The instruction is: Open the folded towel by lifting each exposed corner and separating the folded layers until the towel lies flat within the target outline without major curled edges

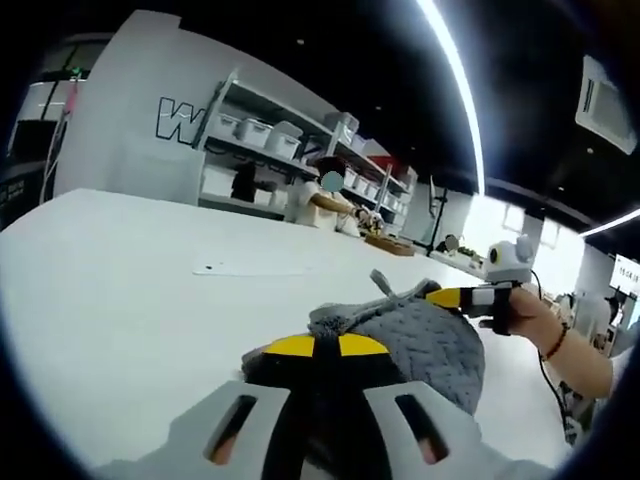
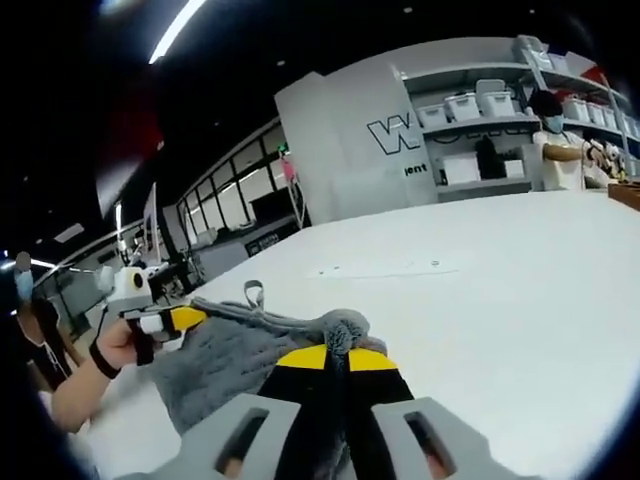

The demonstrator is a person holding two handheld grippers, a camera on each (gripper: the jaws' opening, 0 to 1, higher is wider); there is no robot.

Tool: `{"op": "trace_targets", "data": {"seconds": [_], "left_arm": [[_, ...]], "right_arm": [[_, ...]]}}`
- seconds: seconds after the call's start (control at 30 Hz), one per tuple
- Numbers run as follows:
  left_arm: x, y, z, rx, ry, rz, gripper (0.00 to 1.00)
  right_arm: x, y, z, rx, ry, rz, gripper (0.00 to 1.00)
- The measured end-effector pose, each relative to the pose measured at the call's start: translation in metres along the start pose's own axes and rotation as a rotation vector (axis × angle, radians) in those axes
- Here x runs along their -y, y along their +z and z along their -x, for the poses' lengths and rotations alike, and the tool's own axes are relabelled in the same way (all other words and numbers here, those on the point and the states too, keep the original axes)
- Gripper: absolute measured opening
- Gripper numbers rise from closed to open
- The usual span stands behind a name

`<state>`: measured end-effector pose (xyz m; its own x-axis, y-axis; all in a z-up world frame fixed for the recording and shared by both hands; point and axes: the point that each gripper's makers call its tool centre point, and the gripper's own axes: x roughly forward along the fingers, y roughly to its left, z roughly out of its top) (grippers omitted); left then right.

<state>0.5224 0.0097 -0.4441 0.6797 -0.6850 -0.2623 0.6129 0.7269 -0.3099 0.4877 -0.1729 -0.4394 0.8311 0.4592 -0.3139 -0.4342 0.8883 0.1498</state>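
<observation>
A grey knitted towel (image 1: 425, 345) hangs bunched between my two grippers above the white table (image 1: 120, 300). My left gripper (image 1: 315, 346) is shut on one bunched edge of it at the bottom of the left gripper view. My right gripper (image 1: 435, 295), held by a hand (image 1: 525, 312), pinches the far edge near a small hanging loop (image 1: 382, 283). In the right gripper view my right gripper (image 2: 335, 357) is shut on a gathered corner of the towel (image 2: 225, 355), and the left gripper (image 2: 198, 316) grips the opposite side beside the loop (image 2: 253, 292).
A faint rectangular outline (image 1: 250, 268) is marked on the table beyond the towel, also the outline (image 2: 385, 270) in the right gripper view. Shelves with white bins (image 1: 265, 135) and a person (image 1: 325, 200) stand at the table's far side.
</observation>
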Motion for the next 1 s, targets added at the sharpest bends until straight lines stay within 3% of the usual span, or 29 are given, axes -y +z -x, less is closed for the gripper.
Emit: {"op": "trace_targets", "data": {"seconds": [0.33, 0.7, 0.77, 1.0], "left_arm": [[-0.001, -0.002, 0.004, 0.009, 0.008, -0.016, 0.02], [0.001, -0.002, 0.003, 0.027, -0.004, 0.050, 0.02], [0.000, -0.003, 0.004, 0.034, -0.016, 0.076, 0.02], [0.007, -0.002, 0.006, 0.047, -0.012, 0.021, 0.02]], "right_arm": [[0.008, 0.007, 0.003, 0.023, 0.003, -0.072, 0.00], [0.011, 0.008, 0.001, 0.030, 0.009, -0.078, 0.00], [0.014, 0.008, 0.002, 0.035, 0.008, -0.119, 0.00], [0.016, 0.008, 0.003, 0.039, 0.002, -0.135, 0.00]]}}
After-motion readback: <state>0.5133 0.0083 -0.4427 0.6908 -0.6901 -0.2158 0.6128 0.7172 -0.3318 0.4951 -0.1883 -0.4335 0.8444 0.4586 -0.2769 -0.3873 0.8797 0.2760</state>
